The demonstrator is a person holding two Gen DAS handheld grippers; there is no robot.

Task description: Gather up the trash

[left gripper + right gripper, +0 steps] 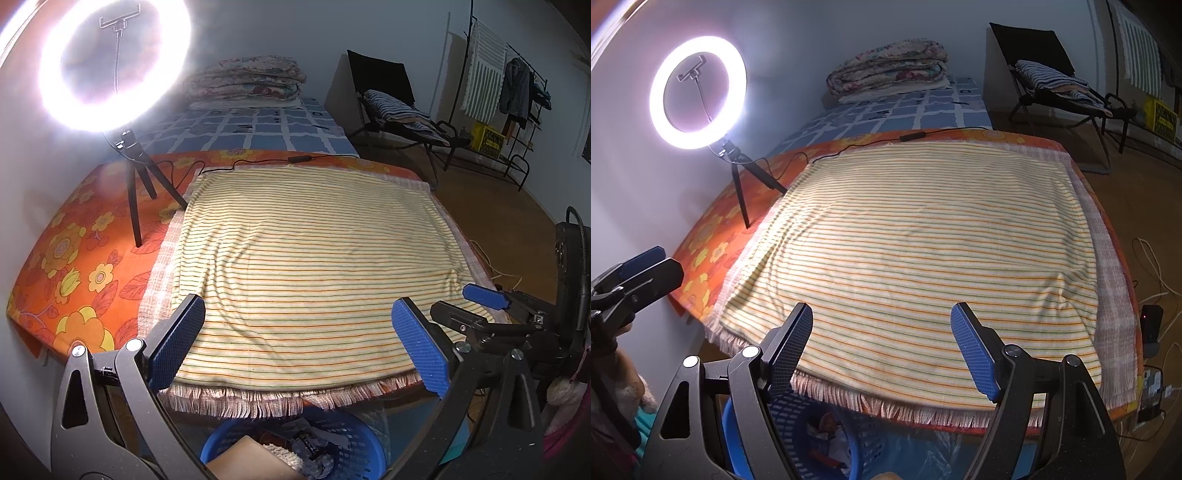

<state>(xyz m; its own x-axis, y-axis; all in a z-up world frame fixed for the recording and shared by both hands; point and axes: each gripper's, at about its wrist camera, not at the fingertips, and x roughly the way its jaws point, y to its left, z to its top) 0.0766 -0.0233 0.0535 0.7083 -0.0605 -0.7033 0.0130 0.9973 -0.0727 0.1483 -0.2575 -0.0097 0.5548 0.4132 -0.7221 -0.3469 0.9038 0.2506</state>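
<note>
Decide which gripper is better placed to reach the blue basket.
Probably left: the blue basket lies centred below the open left gripper; from the right gripper it sits off to the left.

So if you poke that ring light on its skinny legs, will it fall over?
Probably. The ring light looks top-heavy: a wide ring on a thin tripod. Its legs stand on soft orange cloth, likely wobbly. Its cable might tug it.

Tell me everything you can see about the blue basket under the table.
The blue basket is round, plastic-looking, with slotted walls and a solid rim. It sits upright below the table's fringed front edge, partly hidden by both grippers. Inside lie crumpled scraps and a tan, cardboard-like piece. Clear plastic sheeting lies beside it. Nothing grips it.
</note>
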